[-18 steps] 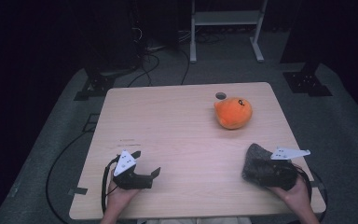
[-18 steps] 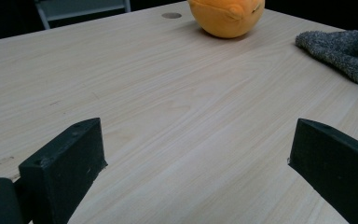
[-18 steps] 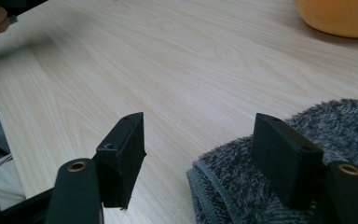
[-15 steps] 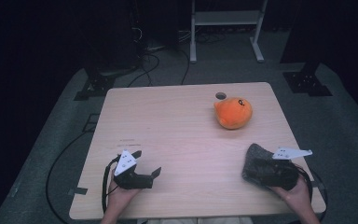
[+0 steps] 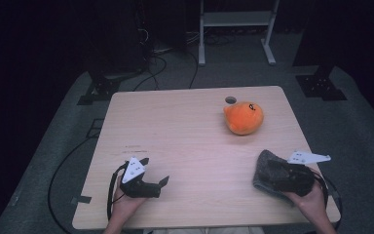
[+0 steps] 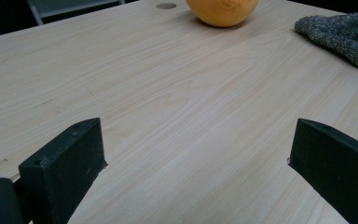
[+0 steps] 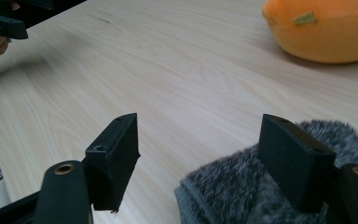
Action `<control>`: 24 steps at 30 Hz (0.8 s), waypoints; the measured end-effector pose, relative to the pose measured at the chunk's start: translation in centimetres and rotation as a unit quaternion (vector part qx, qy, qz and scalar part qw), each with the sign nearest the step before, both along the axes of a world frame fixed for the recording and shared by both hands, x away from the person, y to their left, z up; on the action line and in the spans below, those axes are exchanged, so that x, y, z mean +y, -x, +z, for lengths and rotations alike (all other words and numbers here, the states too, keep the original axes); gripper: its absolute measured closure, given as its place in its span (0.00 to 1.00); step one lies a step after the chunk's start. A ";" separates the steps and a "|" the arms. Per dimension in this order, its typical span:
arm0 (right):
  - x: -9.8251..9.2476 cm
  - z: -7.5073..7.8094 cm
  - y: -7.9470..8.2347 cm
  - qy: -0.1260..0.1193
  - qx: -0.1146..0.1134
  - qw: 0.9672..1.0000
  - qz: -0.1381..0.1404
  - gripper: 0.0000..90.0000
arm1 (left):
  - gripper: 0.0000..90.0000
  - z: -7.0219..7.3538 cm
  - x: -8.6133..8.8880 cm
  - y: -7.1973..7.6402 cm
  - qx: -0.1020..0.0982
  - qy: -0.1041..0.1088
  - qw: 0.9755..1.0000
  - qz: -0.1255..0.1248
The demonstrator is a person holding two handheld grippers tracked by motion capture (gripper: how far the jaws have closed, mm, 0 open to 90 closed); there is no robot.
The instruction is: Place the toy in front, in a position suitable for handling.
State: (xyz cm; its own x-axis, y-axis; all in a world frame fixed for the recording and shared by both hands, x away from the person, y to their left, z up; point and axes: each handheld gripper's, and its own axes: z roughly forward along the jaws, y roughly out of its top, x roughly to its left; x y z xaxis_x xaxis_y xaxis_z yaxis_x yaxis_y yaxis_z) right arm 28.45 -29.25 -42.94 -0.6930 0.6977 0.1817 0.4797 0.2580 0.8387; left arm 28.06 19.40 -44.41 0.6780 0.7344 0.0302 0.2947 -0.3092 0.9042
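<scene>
My right gripper [image 7: 198, 163] hangs with jaws apart over the near edge of the grey cloth [image 5: 268, 171], which lies at the table's [image 5: 185, 126] right front, just short of the orange plush [image 5: 243, 117]; I should dip lower, straddle the fold, then pinch; my left gripper [image 6: 193, 161], jaws apart too, waits over bare wood.

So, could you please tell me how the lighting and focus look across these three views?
High view: the pale wooden table is evenly lit, its surroundings nearly black. Left gripper view: the round orange plush toy is cropped by the top edge. Right gripper view: the near black jaws are slightly soft, and the fuzzy grey cloth lies under them.
</scene>
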 end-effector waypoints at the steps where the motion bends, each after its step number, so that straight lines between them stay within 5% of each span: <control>1: 0.1 0.2 -0.2 0.002 -0.002 1.000 0.002 0.30 | 0.03 0.1 0.1 0.0 -0.005 0.002 1.000 0.002; 7: 0.3 2.0 -2.7 0.005 -0.015 1.000 0.010 0.30 | 0.03 0.3 0.5 -0.1 -0.011 0.010 1.000 0.007; 24: 0.3 6.5 -10.3 -0.018 -0.062 0.998 -0.028 0.28 | 0.03 0.0 0.3 0.0 -0.008 0.003 1.000 -0.003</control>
State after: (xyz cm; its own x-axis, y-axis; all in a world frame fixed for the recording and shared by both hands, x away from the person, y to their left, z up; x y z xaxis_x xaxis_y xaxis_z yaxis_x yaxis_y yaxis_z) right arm 38.72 -28.99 -36.40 -0.6712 0.7312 0.1219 0.3843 0.2026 0.9007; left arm 28.05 19.75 -44.41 0.6821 0.7303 0.0372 0.2783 -0.3063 0.9103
